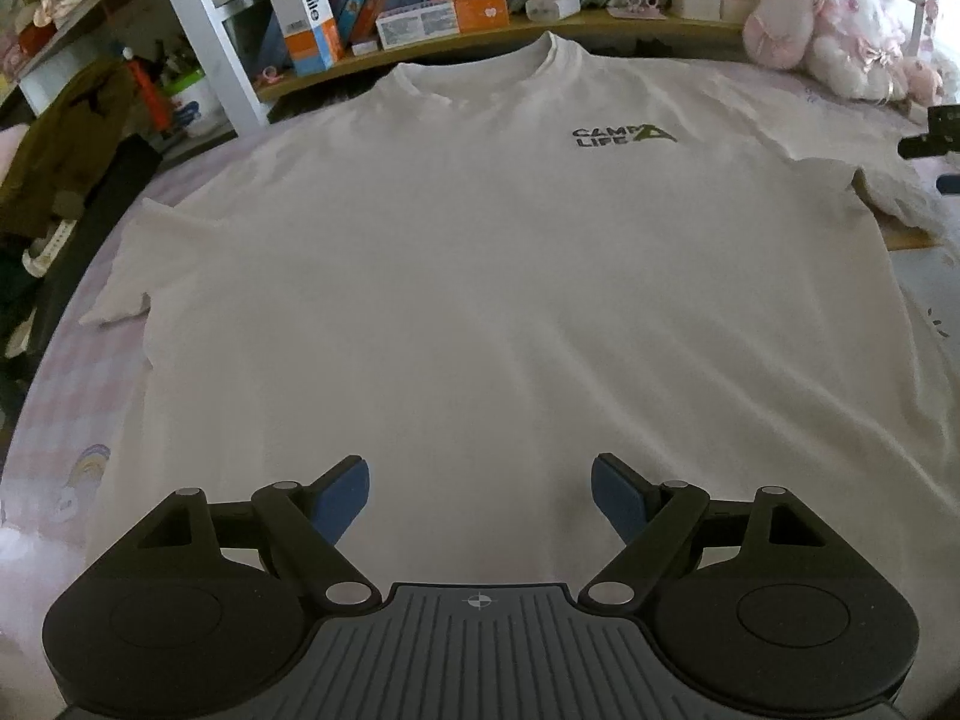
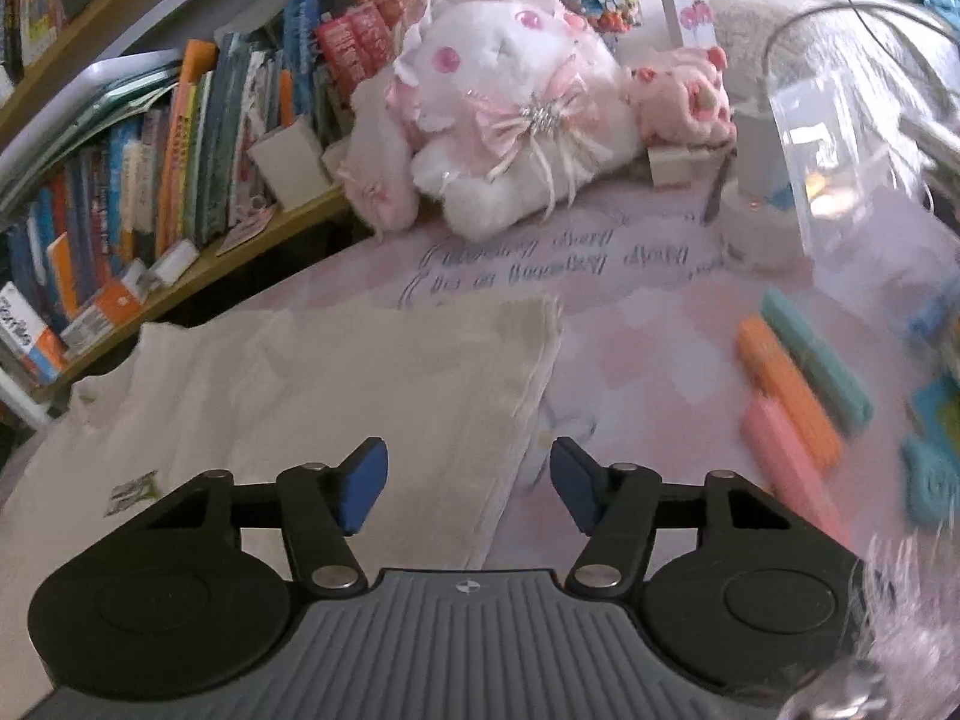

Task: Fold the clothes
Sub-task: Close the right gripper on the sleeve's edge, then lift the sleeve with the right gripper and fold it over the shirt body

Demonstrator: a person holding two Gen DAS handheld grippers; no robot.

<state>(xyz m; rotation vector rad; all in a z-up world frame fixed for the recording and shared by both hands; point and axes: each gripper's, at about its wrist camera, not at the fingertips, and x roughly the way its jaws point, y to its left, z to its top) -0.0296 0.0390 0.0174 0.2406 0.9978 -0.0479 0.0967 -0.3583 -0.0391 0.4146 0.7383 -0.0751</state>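
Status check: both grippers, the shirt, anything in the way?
Left gripper open over the T-shirt's hem. Right gripper open above its sleeve, nothing gripped. T-shirt flat, unfolded. Highlighters lie beside the sleeve.

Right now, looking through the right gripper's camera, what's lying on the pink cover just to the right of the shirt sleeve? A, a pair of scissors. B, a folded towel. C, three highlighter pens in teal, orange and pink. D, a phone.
C: three highlighter pens, teal, orange and pink, lie side by side on the pink cover, apart from the white T-shirt sleeve, right of the right gripper.
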